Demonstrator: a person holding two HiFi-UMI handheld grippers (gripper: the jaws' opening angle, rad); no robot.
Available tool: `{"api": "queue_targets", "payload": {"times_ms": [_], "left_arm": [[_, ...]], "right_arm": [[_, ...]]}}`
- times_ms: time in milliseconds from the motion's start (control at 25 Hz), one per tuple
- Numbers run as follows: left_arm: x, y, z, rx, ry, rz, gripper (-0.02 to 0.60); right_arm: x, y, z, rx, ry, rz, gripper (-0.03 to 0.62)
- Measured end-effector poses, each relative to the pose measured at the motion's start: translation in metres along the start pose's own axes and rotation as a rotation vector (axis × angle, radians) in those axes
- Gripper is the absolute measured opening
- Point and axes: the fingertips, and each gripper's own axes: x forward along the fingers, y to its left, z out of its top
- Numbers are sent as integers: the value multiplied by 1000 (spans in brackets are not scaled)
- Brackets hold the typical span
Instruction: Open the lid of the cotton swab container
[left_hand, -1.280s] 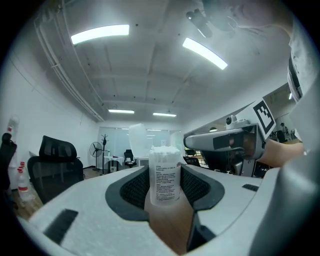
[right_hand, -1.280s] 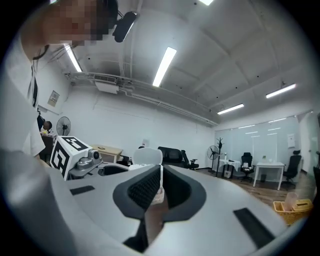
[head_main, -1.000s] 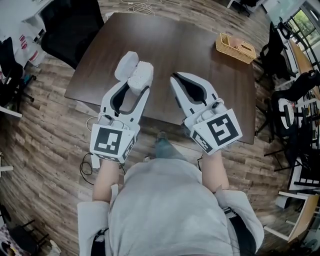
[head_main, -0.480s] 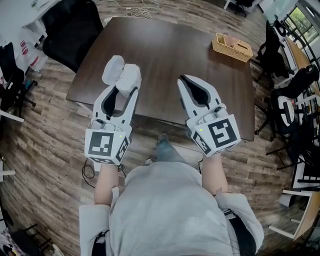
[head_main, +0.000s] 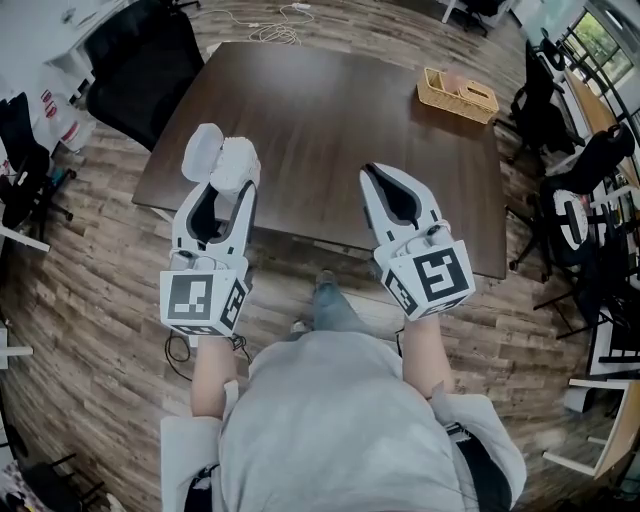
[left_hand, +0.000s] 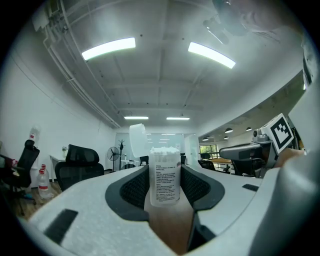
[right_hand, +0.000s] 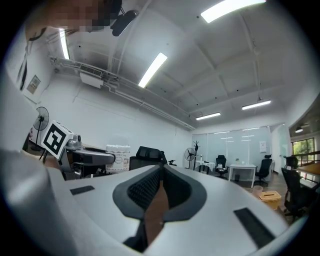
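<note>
Left gripper view: left tool (left_hand: 165, 171) clamps the cotton swab container (left_hand: 165, 186), lid (left_hand: 137, 142) already flipped open; right tool (right_hand: 161, 175) is closed, empty. Best kept upright and lowered gently onto the desk (head_main: 350, 120).

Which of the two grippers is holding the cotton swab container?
The left gripper: its jaws clamp the cotton swab container; the right gripper is shut and empty.

You work under bright, even light from long white ceiling strip lamps (left_hand: 108, 48), glaring at the top of both gripper views; their edges bend and darken to black corners.
</note>
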Motion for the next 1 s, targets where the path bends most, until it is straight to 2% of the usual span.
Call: {"api": "queue_targets", "payload": {"times_ms": [360, 1000], "left_arm": [[-16, -5, 1, -8, -1, 16, 187], [-20, -12, 1, -17, -6, 2, 187]], "right_arm": [[-15, 4, -1, 11, -9, -26, 23], [-18, 11, 2, 14, -16, -20, 23]]}}
